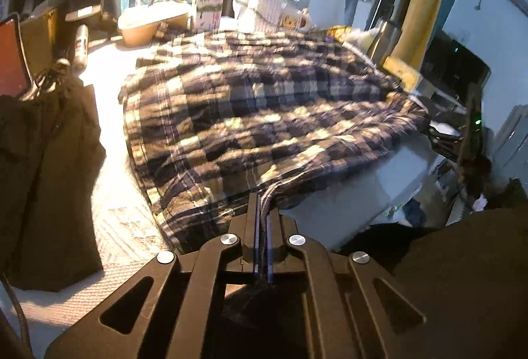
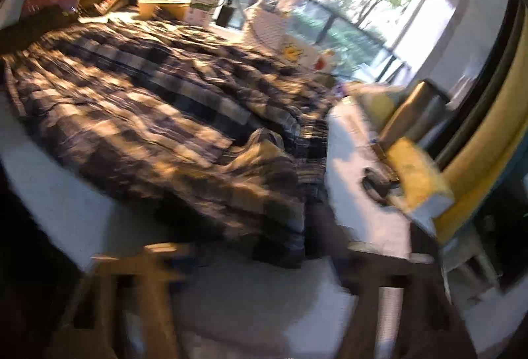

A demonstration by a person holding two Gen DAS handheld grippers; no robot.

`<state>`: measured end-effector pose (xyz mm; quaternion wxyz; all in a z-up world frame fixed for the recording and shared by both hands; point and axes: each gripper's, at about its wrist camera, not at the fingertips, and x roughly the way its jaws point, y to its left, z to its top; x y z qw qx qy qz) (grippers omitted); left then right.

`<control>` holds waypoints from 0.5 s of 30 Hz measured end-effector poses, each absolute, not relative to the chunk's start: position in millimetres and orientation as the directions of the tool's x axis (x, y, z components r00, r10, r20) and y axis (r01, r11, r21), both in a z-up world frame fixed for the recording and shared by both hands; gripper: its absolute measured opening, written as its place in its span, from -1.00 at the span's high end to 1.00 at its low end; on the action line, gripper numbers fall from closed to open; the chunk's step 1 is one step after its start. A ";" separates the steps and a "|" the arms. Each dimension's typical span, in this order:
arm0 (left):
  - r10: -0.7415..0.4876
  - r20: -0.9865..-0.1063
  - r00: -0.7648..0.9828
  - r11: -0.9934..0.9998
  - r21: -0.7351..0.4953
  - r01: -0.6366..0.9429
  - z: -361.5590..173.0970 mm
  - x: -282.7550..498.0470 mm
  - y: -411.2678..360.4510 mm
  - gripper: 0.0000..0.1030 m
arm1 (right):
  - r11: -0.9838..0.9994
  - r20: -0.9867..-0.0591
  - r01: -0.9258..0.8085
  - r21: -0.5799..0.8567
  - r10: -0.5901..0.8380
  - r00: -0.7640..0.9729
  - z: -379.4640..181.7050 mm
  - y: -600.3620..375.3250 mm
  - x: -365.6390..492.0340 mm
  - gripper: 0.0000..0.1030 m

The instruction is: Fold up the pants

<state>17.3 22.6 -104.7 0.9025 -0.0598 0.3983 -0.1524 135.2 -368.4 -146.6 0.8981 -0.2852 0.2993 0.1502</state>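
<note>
Left claw (image 1: 262, 220) was clenched on the near hem of the plaid pants (image 1: 250, 101), thin striped edge pinched between the pads. Right claw (image 2: 264, 263) was badly blurred, but its fingers stood wide apart with only bare bench (image 1: 363, 180) between them, so released and holding nothing. Pants lay spread across the bench, bunched and rumpled at the corner nearest the right claw, one side drooping over the bench edge.

Risks, as judgement:
- Left grip took only a sliver of hem, so a fast lift could let it slip out.
- Only one claw had cloth. Pulling now would likely drag the pants crooked rather than fold them.
- The right claw might catch just the top layer of the bunched corner, leaving a lopsided fold.
- Clutter just beyond the pants could be swept or tipped by a flung leg: tan tub (image 1: 148, 19), white box (image 1: 208, 9), mug (image 1: 297, 19).
- The black garment (image 1: 49, 144) beside the pants could get caught up.

Writing: green print on the box, a yellow picture on the mug and a label on the spray can (image 1: 81, 45) beside the pants, none readable. No brand made out.
</note>
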 end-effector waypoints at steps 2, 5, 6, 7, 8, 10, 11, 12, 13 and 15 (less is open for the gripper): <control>-0.327 -0.680 0.656 0.945 -0.224 0.238 -92.7 12.2 21.6 0.97 | 0.783 -0.612 -0.438 -0.441 0.094 0.785 -141.9 -364.7 132.5 0.75; -0.323 -0.649 0.688 0.946 -0.215 0.241 -75.3 10.1 24.6 0.97 | 0.794 -0.588 -0.423 -0.437 0.104 0.802 -128.5 -362.3 129.4 0.78; -0.320 -0.641 0.698 0.948 -0.211 0.240 -70.5 10.6 25.9 0.97 | 0.806 -0.574 -0.410 -0.427 0.109 0.812 -120.4 -363.7 130.1 0.78; -0.314 -0.631 0.709 0.950 -0.204 0.238 -64.8 11.7 26.7 0.97 | 0.818 -0.560 -0.399 -0.414 0.117 0.820 -115.1 -364.5 129.9 0.78; -0.304 -0.624 0.720 0.952 -0.194 0.235 -59.7 13.1 27.4 0.97 | 0.829 -0.553 -0.395 -0.395 0.128 0.824 -110.9 -365.4 128.1 0.79; -0.290 -0.601 0.745 0.957 -0.179 0.228 -47.9 18.0 31.9 0.97 | 0.854 -0.526 -0.385 -0.349 0.162 0.835 -95.2 -366.3 128.9 0.79; -0.284 -0.590 0.756 0.959 -0.172 0.226 -42.3 21.2 34.2 0.97 | 0.860 -0.523 -0.385 -0.334 0.171 0.835 -91.8 -364.9 129.7 0.79; -0.276 -0.579 0.767 0.961 -0.162 0.224 -37.3 24.1 35.2 0.97 | 0.869 -0.512 -0.378 -0.318 0.179 0.840 -85.0 -363.5 133.7 0.79; -0.265 -0.564 0.782 0.964 -0.150 0.219 -30.9 28.8 36.5 0.97 | 0.876 -0.505 -0.375 -0.304 0.186 0.843 -80.0 -361.8 137.2 0.79; -0.257 -0.542 0.800 0.966 -0.141 0.215 -22.9 37.8 39.5 0.97 | 0.893 -0.481 -0.361 -0.269 0.200 0.853 -69.6 -359.0 146.6 0.83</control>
